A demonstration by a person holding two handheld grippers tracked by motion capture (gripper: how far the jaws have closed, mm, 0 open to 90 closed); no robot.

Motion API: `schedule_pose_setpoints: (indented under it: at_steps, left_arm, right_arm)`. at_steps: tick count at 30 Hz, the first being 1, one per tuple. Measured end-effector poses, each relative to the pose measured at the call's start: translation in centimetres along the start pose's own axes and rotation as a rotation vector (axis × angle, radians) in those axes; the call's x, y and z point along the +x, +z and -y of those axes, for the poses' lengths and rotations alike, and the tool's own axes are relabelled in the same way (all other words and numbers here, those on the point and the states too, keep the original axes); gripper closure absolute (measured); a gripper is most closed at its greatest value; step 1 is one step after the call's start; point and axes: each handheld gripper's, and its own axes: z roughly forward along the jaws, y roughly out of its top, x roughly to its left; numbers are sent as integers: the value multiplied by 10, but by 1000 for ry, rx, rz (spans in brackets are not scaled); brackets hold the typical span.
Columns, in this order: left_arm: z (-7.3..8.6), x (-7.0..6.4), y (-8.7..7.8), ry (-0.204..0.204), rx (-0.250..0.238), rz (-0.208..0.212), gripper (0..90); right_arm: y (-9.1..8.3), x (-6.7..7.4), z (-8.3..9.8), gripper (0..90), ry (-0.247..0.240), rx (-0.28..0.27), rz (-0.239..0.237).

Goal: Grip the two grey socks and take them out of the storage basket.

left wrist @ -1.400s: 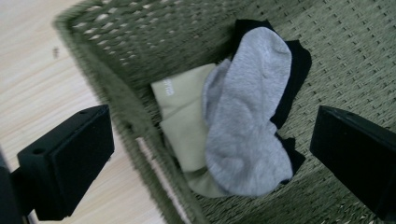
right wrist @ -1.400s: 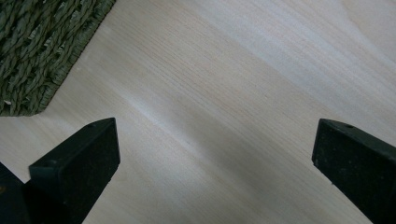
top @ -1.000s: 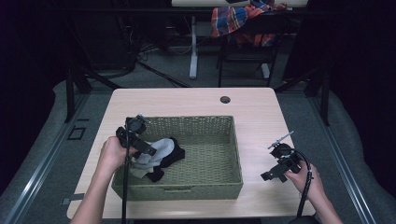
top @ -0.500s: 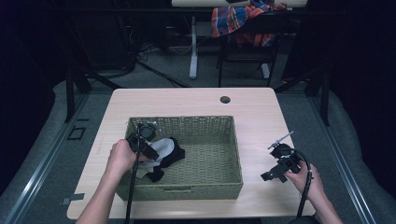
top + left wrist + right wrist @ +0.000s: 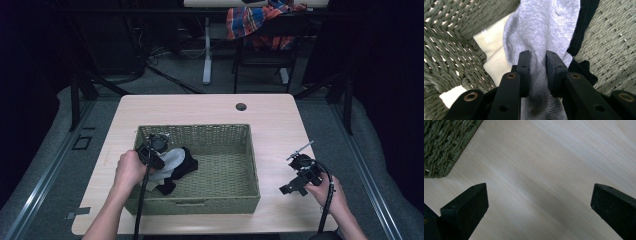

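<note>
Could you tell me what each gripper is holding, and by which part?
The left gripper pinches a fold of the grey sock in the basket; the right gripper holds nothing.

Grey sock (image 5: pixel 541 32) in woven basket (image 5: pixel 225 165)

Socks (image 5: pixel 172 167) in basket (image 5: pixel 225 192), L side

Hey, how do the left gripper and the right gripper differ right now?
The left gripper is down inside the woven basket; the right gripper is over the bare table, beside the basket. The left gripper's fingers are nearly closed, pinching grey cloth; the right gripper's fingers are spread wide with nothing between them. Both are black two-finger tools, each held in one hand.
</note>
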Motion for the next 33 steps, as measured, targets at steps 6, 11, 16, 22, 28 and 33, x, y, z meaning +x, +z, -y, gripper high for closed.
schedule_pose_setpoints:
  at_steps: [6,11,16,22,28,33]
  left_arm:
    - [2,2,-10,2,-34,14,766]
    - [3,4,-16,-10,-58,37,763]
    - [4,7,-13,-15,-33,46,750]
    - [3,7,-8,-17,-10,39,656]
    - [-7,1,-1,15,-5,23,676]
    - [-9,-4,1,36,-6,1,798]
  right_arm:
    - [0,1,0,11,3,-10,-6]
    - [0,1,0,11,5,-6,-8]
    - [1,1,0,11,11,-8,-6]
    - [1,1,0,11,11,-5,-6]
    - [1,0,-1,12,-1,12,-8]
    - [0,0,0,12,3,7,0]
